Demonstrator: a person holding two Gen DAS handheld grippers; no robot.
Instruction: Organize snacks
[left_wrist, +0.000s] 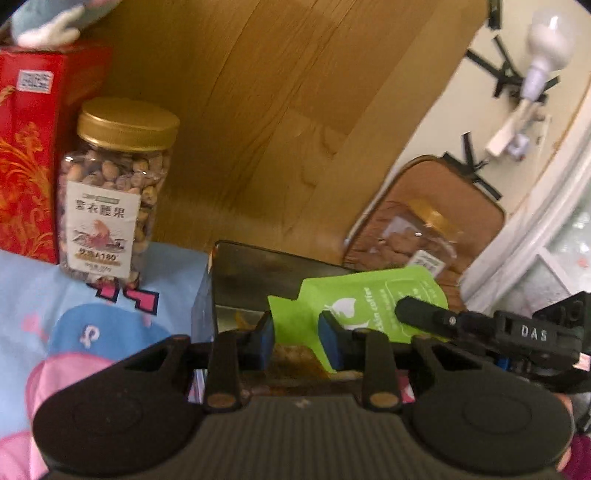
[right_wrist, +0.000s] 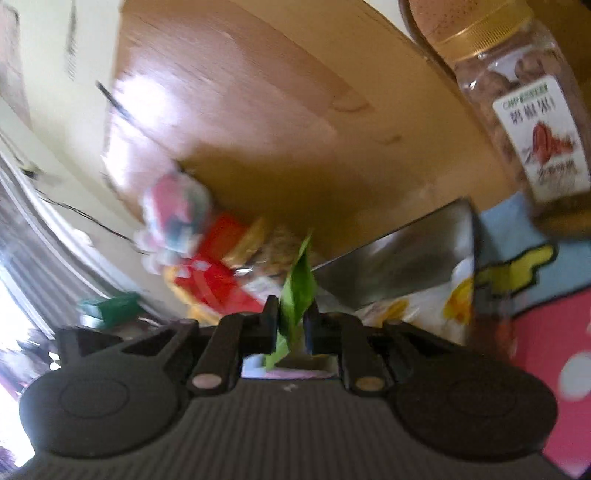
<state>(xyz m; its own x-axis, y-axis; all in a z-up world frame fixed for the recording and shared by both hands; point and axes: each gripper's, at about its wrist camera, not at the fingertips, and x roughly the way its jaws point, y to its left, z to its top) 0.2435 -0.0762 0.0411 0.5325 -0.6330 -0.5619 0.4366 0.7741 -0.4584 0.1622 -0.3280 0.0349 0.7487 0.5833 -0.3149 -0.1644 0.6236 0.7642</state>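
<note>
1. The right gripper (right_wrist: 291, 325) has its jaws closed on a flat green foil coffee sachet (right_wrist: 297, 291), seen edge-on and pinched near its lower end, with most of the sachet standing up beyond the jaws.
2. The left gripper (left_wrist: 295, 330) has its jaws open with a clear gap between the blue pads (left_wrist: 266, 334); the same green sachet (left_wrist: 364, 297) lies just beyond and to the right of them, and one corner appears to reach into the gap.
3. Straight ahead of both pairs of jaws sits a clear plastic box with dark walls (left_wrist: 255, 273), holding what look like other snack packets.
4. Ahead and to the left of the left jaws stands a clear nut jar with a gold lid (left_wrist: 116, 192), beside a red carton (left_wrist: 26, 158), on a pale blue cartoon-print cloth (left_wrist: 33, 291).
5. Another nut jar with a gold lid (right_wrist: 524, 107) stands ahead and to the right of the right jaws.
6. Risks, as a judgement: the sachet is thin and held near one end, so it may bend, swing or slip loose before reaching the box. The right view is blurred, which suggests quick motion. A limp corner could catch on the box wall.
</note>
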